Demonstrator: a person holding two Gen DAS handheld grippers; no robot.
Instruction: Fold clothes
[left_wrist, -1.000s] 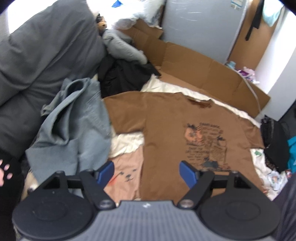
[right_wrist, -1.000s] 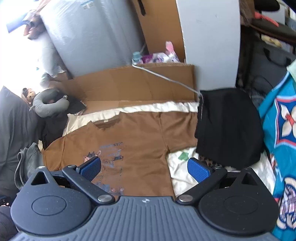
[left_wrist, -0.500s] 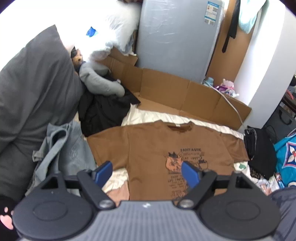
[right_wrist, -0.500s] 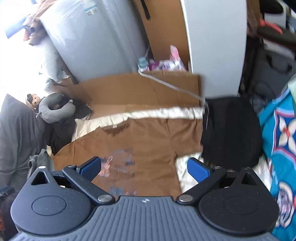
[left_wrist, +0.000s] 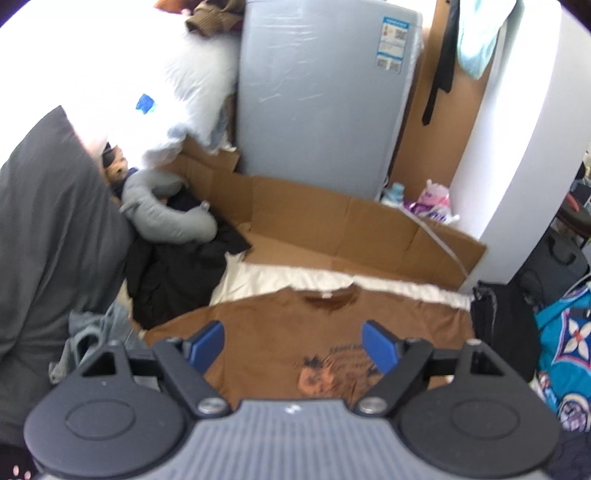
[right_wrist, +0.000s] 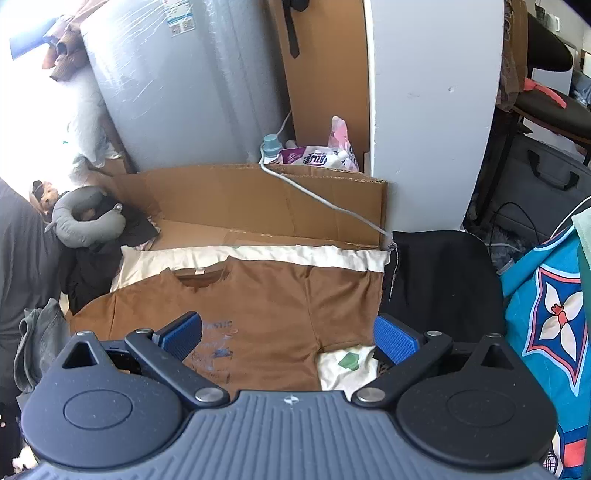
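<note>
We see the brown T-shirt (right_wrist: 258, 295) lying flat, print side up, on the cream sheet (right_wrist: 147, 258) of the bed, collar toward the cardboard (right_wrist: 229, 206). Left claw (left_wrist: 293, 345) and right claw (right_wrist: 291, 338) both hang above it, spread wide, holding nothing. For a clean fold we judge we should drop each claw to a sleeve edge, pinch only the shirt layer, and avoid the black garment (right_wrist: 443, 280) touching the right sleeve.

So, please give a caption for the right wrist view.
Open right gripper above a brown T-shirt spread flat, black garment beside it.
</note>
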